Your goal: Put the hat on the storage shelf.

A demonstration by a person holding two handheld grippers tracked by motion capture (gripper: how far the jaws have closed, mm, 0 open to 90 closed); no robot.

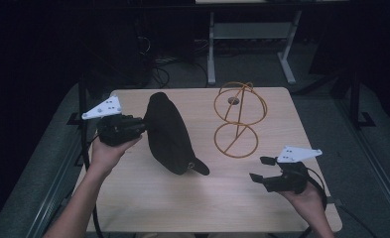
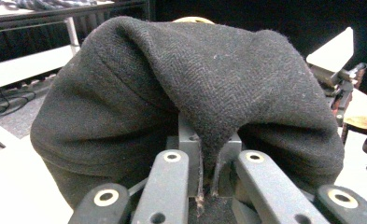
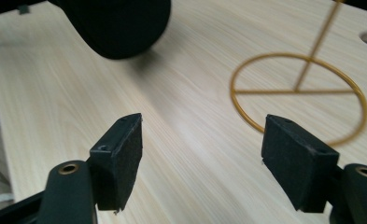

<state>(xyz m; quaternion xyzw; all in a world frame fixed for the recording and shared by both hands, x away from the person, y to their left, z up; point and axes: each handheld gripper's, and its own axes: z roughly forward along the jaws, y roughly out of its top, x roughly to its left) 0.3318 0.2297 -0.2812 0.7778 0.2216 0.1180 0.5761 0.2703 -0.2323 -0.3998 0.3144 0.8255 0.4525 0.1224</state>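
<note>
Hat (image 1: pixel 166 133), pinched by its edge in the closed left gripper (image 1: pixel 142 127) and held over the table (image 1: pixel 148 203) left of the wire stand (image 1: pixel 238 120), awaits hanging; right gripper (image 1: pixel 260 168), wide open and empty, should next take the opposite rim.

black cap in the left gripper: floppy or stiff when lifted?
Likely floppy: the black cap folds and bunches where the left gripper pinches its woven cloth. Probably light, since one pinch holds it up. In the high view its brim droops toward the table.

Hat (image 1: pixel 168 134) on table (image 1: pixel 148 198), left of wire stand (image 1: pixel 237 121).
</note>
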